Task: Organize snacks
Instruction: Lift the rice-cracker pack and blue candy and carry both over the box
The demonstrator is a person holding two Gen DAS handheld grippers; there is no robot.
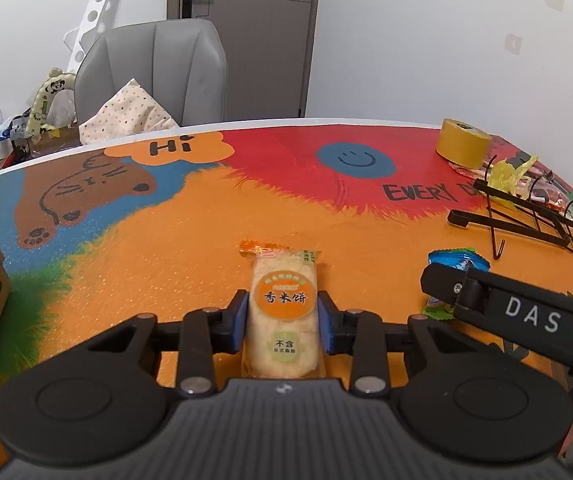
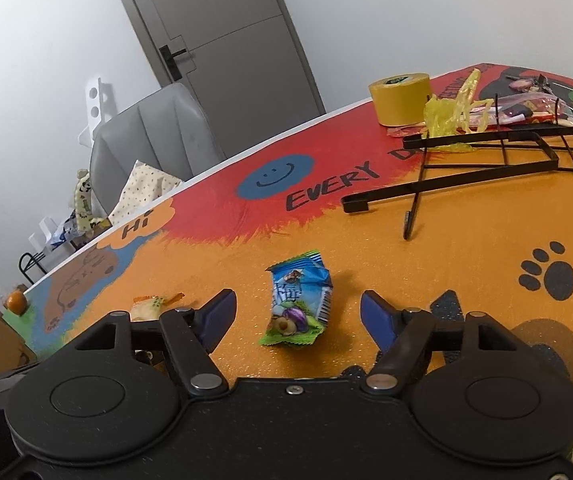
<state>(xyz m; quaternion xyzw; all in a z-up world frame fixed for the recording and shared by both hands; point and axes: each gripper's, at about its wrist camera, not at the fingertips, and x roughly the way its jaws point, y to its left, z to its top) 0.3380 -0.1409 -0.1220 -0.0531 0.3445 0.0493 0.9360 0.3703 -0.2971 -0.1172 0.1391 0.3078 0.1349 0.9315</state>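
Snacks lie scattered on the brightly painted table, and the black wire rack at its far side is the handiest thing to place them by. A rice cracker packet, pale with a round orange label, lies lengthwise on the orange part of the table, well short of the rack. The left tongs are clenched on it, a blue pad pressed against each long side. Between that packet and the rack lies a small blue candy wrapper with a green crimped edge, flat on the table. The right tongs stand released around it, their blue pads wide apart on either side and touching nothing. Behind the rack stands a yellow roll of tape, and a crumpled yellow plastic bag lies against the rack's far edge, with a few red-wrapped sweets beside it. Beyond the table, far from the rack, a grey chair is pushed in, holding a dotted cloth, and a grey door is closed behind it.
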